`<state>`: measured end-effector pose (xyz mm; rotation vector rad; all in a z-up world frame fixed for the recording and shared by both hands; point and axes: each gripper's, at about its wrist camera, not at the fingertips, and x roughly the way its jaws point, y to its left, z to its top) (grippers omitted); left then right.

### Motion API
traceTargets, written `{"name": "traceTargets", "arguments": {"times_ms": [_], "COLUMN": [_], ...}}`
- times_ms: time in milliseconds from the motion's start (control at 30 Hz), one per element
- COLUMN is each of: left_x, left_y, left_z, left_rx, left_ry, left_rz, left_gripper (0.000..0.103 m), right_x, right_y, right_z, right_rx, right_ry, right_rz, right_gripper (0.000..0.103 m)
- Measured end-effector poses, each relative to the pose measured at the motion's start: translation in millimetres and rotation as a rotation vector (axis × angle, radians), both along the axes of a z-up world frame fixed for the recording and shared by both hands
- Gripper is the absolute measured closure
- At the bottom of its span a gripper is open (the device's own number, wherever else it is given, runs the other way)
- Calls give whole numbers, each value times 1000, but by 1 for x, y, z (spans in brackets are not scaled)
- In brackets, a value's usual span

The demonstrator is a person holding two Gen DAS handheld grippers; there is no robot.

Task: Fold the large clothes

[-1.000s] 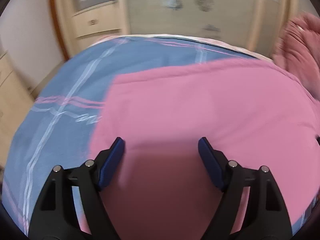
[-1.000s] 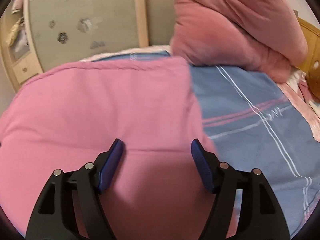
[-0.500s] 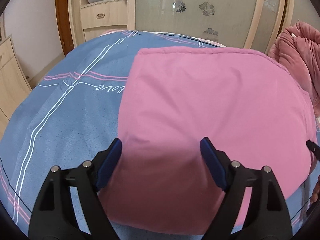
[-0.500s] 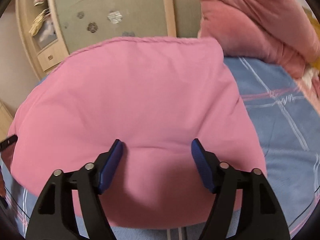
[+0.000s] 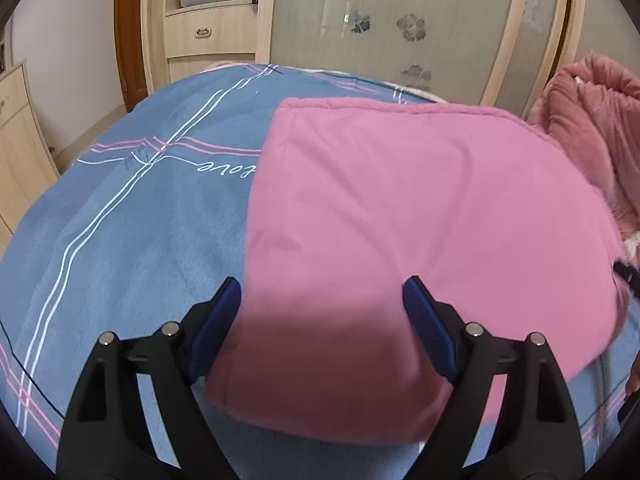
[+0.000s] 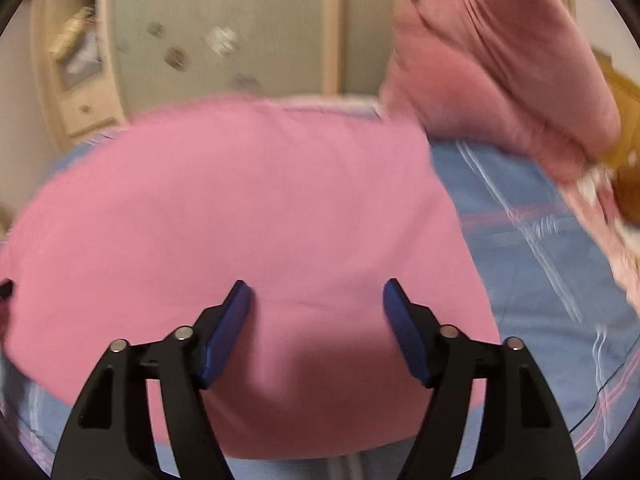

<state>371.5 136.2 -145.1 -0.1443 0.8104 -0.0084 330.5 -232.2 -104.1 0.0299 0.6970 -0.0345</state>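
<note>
Blue striped bedsheet [image 5: 120, 240] fills the lower left; a folded pink garment [image 5: 420, 220] lies flat on it, centre frame; the left gripper [image 5: 322, 308] and right gripper [image 6: 316, 304] hover above its near edge, jaws spread wide, holding nothing; a crumpled pink quilt [image 6: 500, 60] sits upper right.

Soft indoor light, left view staying sharp, right view smearing with motion blur, fisheye bending edges, shadow darkening the cloth [image 5: 400, 220] near edge.
</note>
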Motion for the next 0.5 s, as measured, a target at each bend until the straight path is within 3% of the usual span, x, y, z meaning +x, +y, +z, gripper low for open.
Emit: {"name": "traceTargets", "arguments": {"times_ms": [100, 200, 267, 400, 500], "left_x": [-2, -8, -13, -15, -12], "left_y": [7, 16, 22, 28, 35], "left_z": [-4, -2, -2, -16, -28], "left_rx": [-43, -110, -148, -214, -293], "left_ry": [-3, 3, 1, 31, 50], "left_rz": [-19, -26, -28, -44, -41], "left_gripper": [18, 18, 18, 18, 17], "right_x": [17, 54, 78, 133, 171], "right_y": [68, 145, 188, 274, 320], "right_z": [27, 36, 36, 20, 16], "right_rx": [2, -7, -34, -51, -111], "right_ry": [-6, 48, 72, 240, 294], "right_rz": [165, 320, 388, 544, 572], "right_gripper": [32, 32, 32, 32, 28]}}
